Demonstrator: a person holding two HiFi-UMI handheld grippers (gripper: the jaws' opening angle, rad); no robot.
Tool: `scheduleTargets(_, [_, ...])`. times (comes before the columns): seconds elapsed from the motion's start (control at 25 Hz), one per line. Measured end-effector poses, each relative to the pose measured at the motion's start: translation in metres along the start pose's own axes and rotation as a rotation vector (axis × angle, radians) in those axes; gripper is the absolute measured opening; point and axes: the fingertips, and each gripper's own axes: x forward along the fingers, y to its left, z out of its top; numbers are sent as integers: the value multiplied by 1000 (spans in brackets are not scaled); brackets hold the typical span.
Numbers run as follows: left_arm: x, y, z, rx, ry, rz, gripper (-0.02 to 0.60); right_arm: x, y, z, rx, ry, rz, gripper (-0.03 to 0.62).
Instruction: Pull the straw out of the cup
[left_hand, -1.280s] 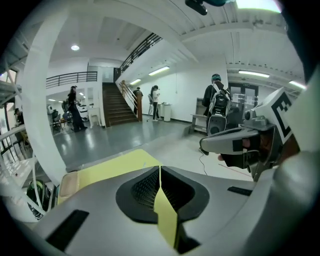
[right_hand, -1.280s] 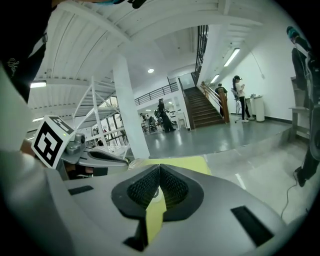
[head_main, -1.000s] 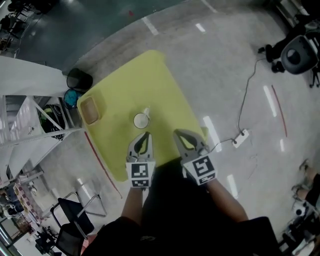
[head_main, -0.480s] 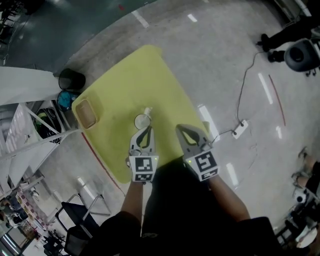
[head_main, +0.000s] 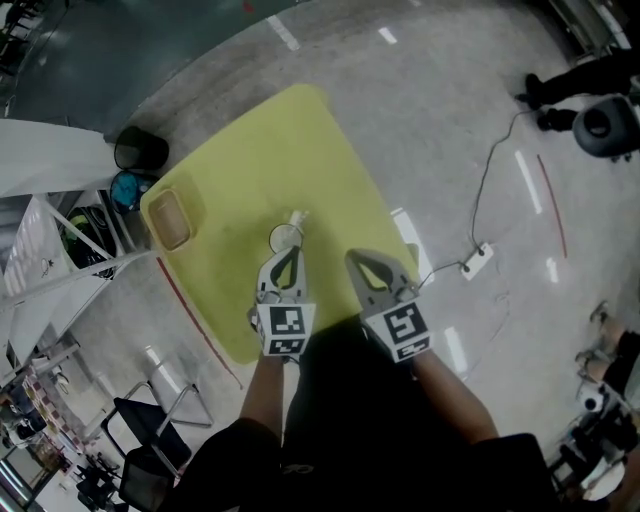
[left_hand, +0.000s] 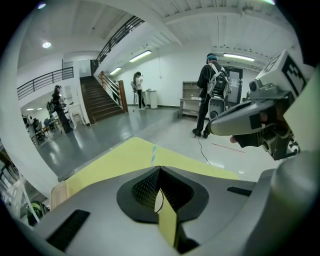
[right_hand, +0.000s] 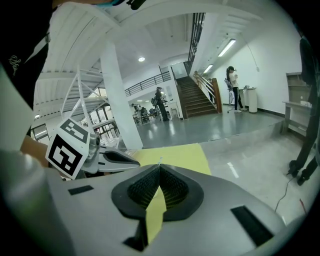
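– Left gripper (head_main: 289, 252), head view: tip just short of the small pale round cup (head_main: 284, 238) on the yellow desk (head_main: 250, 140). The thin pale straw (head_main: 297, 217) stands in the cup.
– Left gripper view?
– Jaws together, empty.
– Right gripper view?
– Right gripper (right_hand: 159, 168) closed too, holding nothing. Straw not yet grasped; the whole pull remains.

I see the cup (head_main: 284, 239) upright on the yellow worktop (head_main: 250, 150), nearer its near edge than its far one, its round pale rim facing up. The straw (head_main: 297, 219) stands in it, leaning over the far right of the rim, whitish with faint blue stripes (left_hand: 153, 153).
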Motion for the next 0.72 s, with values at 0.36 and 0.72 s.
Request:
scheduleTargets(0.36, [19,9,-12,18,75,0,43,3,-11,-5,17,6,-25,16])
scheduleTargets(0.72, [37,13,-15,66,138,-23,44,6,-19,-12,38,17,-48,15])
